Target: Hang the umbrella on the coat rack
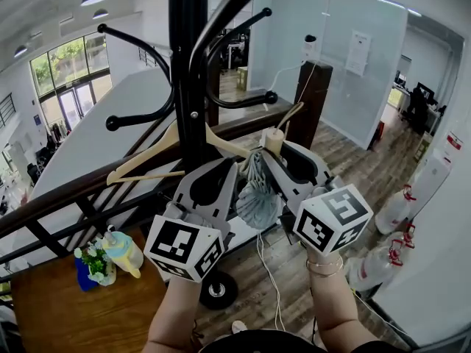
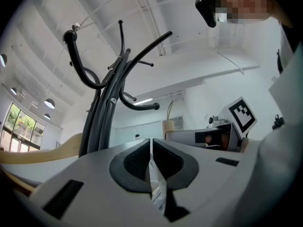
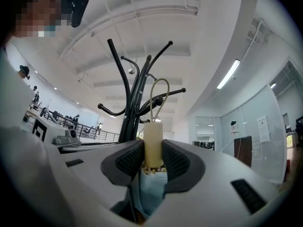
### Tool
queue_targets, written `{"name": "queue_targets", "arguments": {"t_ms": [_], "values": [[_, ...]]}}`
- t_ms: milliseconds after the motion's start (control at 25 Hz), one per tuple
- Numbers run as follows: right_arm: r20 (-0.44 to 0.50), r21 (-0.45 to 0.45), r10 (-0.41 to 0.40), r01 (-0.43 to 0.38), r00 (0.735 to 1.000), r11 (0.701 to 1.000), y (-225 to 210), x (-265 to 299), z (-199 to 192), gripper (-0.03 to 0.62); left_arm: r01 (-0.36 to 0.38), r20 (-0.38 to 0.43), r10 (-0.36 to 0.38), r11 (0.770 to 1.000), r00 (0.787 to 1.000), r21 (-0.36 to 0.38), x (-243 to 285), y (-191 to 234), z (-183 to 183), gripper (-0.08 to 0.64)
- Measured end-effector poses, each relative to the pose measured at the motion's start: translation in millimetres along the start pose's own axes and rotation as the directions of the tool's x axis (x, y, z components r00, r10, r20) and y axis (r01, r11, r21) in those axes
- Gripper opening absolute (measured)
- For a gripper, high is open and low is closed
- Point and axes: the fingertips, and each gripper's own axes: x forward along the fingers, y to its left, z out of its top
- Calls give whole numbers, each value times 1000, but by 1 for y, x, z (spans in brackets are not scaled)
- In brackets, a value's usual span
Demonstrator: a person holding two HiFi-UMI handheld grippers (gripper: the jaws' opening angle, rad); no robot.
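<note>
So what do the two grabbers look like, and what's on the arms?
Both the left gripper and right gripper are pale grey plastic with black ribbed pads. Each carries a white cube with black square patterns. No sleeves show; the right wrist wears a thin bracelet.

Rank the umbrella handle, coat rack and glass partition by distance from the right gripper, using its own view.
1. Umbrella handle: clamped between the right gripper's jaws.
2. Coat rack: ahead, centre-left.
3. Glass partition: far right background.

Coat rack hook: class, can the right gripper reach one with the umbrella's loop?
Probably yes: the right gripper holds the handle, loop free above, and a hook stands unobstructed ahead.
</note>
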Motion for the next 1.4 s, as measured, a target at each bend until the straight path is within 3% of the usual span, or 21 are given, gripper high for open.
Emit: {"name": "queue_targets", "arguments": {"t_ms": [480,920,1400], "values": [[-18,-1,41,-41,999,999,-14,26,3,134,-12,5,12,1000,1000,8,3,4,1,26],[-67,-58,116,-120,991,991,4,44,9,135,-45,6,45,999,999,4,-7,14,5,26],[-146,-26,189,-195,971,980,38,55,-28,141,-82,-9,82,997,997,-11,-21,25,-2,26]]}}
